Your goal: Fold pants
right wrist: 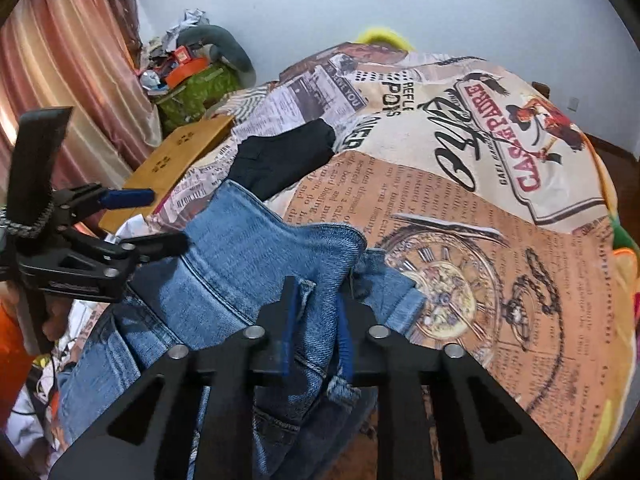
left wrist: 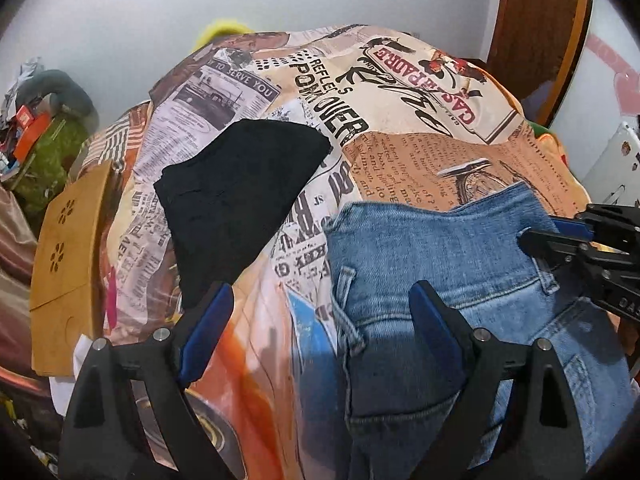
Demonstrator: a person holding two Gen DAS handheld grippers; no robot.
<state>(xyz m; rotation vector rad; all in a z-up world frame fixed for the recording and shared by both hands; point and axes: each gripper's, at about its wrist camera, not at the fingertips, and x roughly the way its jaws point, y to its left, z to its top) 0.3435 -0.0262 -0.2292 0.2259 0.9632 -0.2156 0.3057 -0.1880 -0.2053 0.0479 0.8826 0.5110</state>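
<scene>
Blue jeans (left wrist: 440, 264) lie crumpled at the near edge of a bed, waistband and belt loops up. My left gripper (left wrist: 320, 320) hovers open over their left edge, its right finger above the denim and its left finger above the blanket, gripping nothing. In the right wrist view the left gripper (right wrist: 156, 220) stands open beside the jeans (right wrist: 240, 248). My right gripper (right wrist: 316, 320) is shut on a bunched fold of the waistband, with denim squeezed between its blue pads. It also shows at the right of the left wrist view, the right gripper (left wrist: 536, 236) pinching the denim's edge.
A folded black garment (left wrist: 240, 200) lies on the printed blanket (left wrist: 400, 92) beyond the jeans. A wooden board (left wrist: 68, 248) rests at the bed's left side. A cluttered pile (right wrist: 188, 76) and a pink curtain (right wrist: 60, 60) stand by the wall. A wooden door (left wrist: 536, 20) is at the far right.
</scene>
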